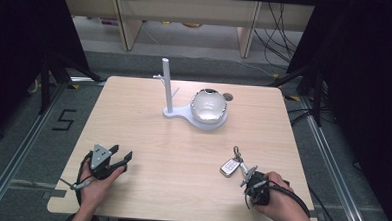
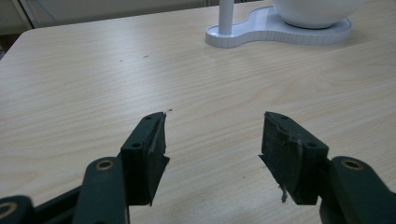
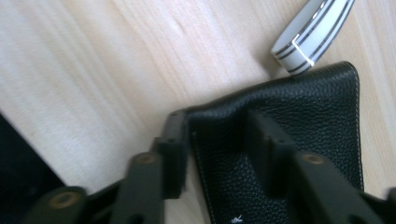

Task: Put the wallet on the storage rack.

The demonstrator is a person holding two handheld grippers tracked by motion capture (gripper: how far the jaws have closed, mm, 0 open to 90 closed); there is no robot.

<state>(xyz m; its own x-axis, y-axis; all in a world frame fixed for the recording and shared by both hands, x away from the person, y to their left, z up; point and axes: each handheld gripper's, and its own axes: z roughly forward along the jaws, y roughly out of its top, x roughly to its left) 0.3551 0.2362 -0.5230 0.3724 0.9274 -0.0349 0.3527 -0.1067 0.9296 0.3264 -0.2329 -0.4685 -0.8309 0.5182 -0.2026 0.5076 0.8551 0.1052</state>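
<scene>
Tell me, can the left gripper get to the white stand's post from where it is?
Probably yes: the left gripper is open, and bare table lies between it and the post.

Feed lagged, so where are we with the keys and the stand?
Done: nothing so far; the stand has a bare peg. In hand: the right gripper pinches the black case beside the fob, both lying on the table. Left: lifting it, probably toward the stand. The left gripper is open, empty.
</scene>
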